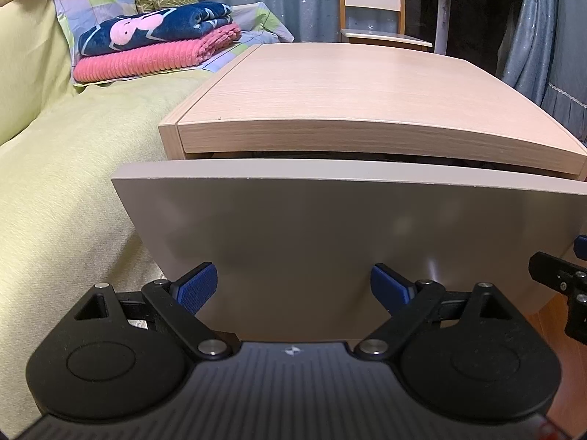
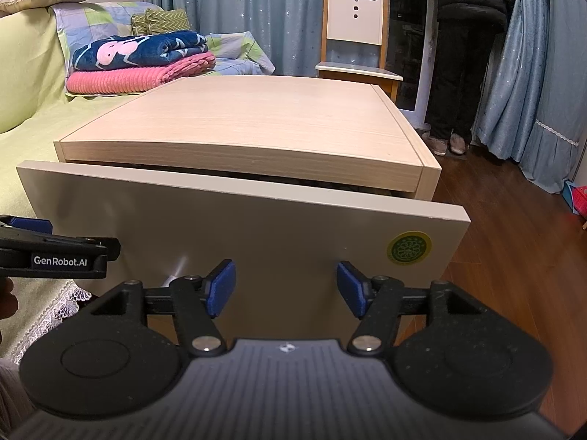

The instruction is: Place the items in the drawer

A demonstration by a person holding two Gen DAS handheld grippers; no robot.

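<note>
Left wrist view: your left gripper sits wide apart and empty, blue ribbed pads facing the smooth grey drawer front, pulled out slightly under the pale wood-grain nightstand top. Folded pink ribbed blanket at 10 o'clock.

Right wrist view: your right gripper is also spread, empty. Only here you get the round green sticker at 2 o'clock and a person in a black puffy coat standing by the curtains.

We log the setting as a home bedroom: bed under a yellow-green cover, folded blankets, wooden bedside cabinet, star-print curtains, a chair, wood-plank floor.
</note>
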